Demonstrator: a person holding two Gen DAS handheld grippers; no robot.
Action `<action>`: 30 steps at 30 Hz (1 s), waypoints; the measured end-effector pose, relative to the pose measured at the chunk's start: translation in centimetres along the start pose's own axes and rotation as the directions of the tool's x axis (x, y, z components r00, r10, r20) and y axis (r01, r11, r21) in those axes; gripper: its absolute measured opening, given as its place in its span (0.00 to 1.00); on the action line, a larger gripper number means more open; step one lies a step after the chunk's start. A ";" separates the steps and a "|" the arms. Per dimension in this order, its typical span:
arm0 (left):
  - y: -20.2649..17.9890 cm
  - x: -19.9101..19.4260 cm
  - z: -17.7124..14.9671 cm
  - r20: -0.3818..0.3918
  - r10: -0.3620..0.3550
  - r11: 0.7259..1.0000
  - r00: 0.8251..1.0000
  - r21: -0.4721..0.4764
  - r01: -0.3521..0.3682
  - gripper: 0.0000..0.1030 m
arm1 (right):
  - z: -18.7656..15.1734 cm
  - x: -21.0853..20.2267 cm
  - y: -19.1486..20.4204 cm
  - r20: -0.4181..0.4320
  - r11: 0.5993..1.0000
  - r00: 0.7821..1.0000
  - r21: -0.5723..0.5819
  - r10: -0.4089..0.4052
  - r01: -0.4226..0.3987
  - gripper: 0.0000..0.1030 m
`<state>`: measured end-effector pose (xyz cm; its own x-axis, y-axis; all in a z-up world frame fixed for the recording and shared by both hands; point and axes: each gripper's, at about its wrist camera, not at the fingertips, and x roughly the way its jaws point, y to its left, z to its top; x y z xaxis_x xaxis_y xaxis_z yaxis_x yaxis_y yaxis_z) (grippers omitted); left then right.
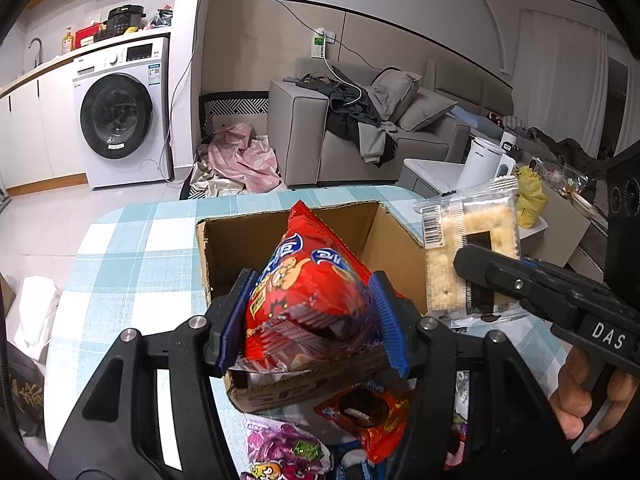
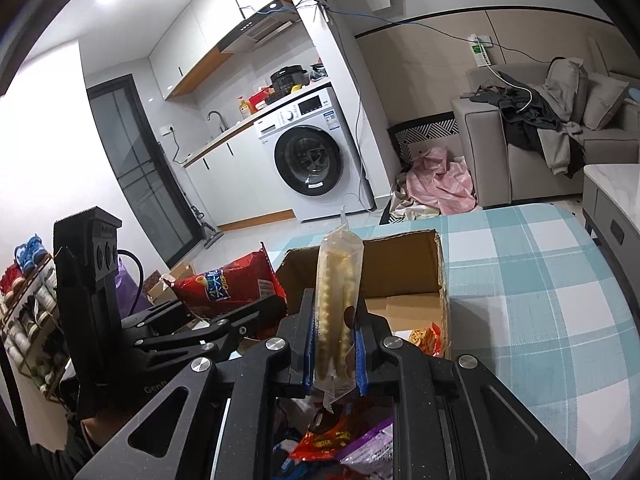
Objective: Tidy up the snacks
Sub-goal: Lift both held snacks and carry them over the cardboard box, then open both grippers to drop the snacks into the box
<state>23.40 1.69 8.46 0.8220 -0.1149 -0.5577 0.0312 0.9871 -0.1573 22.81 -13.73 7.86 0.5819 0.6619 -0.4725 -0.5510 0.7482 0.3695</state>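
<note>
My left gripper [image 1: 314,280] is shut on a red snack bag [image 1: 312,292], holding it upright over the near edge of an open cardboard box [image 1: 240,248]. To its right, my right gripper [image 1: 480,268] is shut on a clear packet of pale crackers [image 1: 472,240] beside the box's right wall. In the right wrist view the cracker packet [image 2: 338,304] stands edge-on between the shut right gripper [image 2: 336,300], in front of the box [image 2: 400,268]. The left gripper [image 2: 256,312] with the red bag [image 2: 228,284] is at the left there.
The box sits on a table with a blue-and-white checked cloth [image 2: 520,280]. Several loose snack packets [image 1: 360,408] lie in a pile under both grippers. A person's hand [image 1: 576,396] grips the right handle. A washing machine [image 1: 120,112], a grey sofa [image 1: 360,128] and a white kettle [image 1: 480,164] stand beyond.
</note>
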 end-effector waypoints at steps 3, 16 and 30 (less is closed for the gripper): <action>0.1 0.9 0.2 -0.007 -0.003 1.000 1.000 -0.003 0.003 0.53 | 0.2 0.5 -0.3 -0.004 1.000 1.000 0.004 -0.007 0.007 0.15; 0.6 6.4 0.9 -0.034 0.017 1.000 0.999 -0.015 -0.017 0.53 | 0.6 3.2 -1.2 -0.029 0.999 0.999 0.014 -0.040 0.040 0.15; 0.7 10.1 0.8 -0.062 0.044 0.999 0.997 -0.018 -0.046 0.54 | 0.5 4.9 -3.3 -0.058 0.997 0.997 0.038 -0.059 0.061 0.17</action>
<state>32.13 1.29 3.39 0.7856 -0.0777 -0.6139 -0.0169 0.9890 -0.1467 27.74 -12.95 4.69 0.5775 0.6132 -0.5391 -0.4917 0.7883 0.3699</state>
